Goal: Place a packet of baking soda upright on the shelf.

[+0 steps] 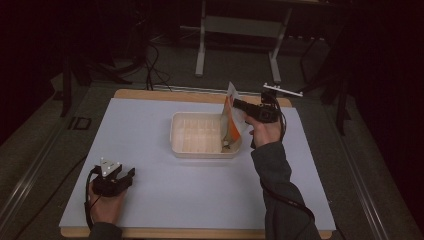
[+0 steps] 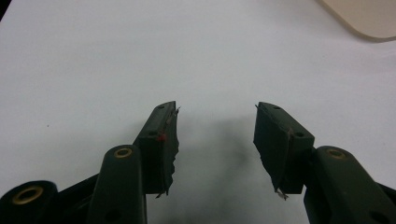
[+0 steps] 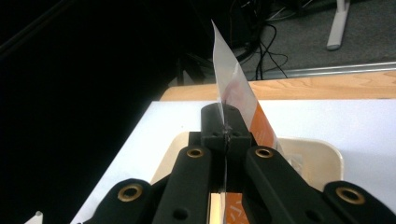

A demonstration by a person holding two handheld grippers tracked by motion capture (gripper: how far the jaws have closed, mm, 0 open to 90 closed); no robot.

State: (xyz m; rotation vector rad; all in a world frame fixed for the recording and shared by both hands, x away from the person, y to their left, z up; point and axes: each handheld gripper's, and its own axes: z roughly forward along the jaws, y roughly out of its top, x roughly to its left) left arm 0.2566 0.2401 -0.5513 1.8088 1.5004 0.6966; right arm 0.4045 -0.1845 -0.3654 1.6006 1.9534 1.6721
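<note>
a cream tray (image 1: 202, 151) sits in the middle of the high view on the pale sheet (image 1: 150, 150) that covers the wooden table (image 1: 165, 95), its ribbed floor bare on the left half. beyond the table, at the top of the frame, a grey stand (image 1: 201, 50) plants its legs on the floor, with dark cables (image 1: 152, 65) snaking to the upper left. nothing stands between the tray and either hand.

over to the right of centre: the right gripper (image 1: 239, 105) has its jaws clenched on a white and orange packet (image 1: 231, 120), pinching the thin edge near the top. the packet hangs tilted, its lower end down inside the right end of the tray. in the right gripper view the packet (image 3: 233, 84) rises like a blade straight out of the pressed-together jaws, tray corner (image 3: 322, 158) just behind.

lower left of the high view: the left gripper (image 1: 131, 175) rests low on the sheet, well apart from the tray. in the left gripper view its jaws stand released, wide apart, bare sheet (image 2: 140, 56) between them, and the tray's corner (image 2: 369, 18) at the upper right.
</note>
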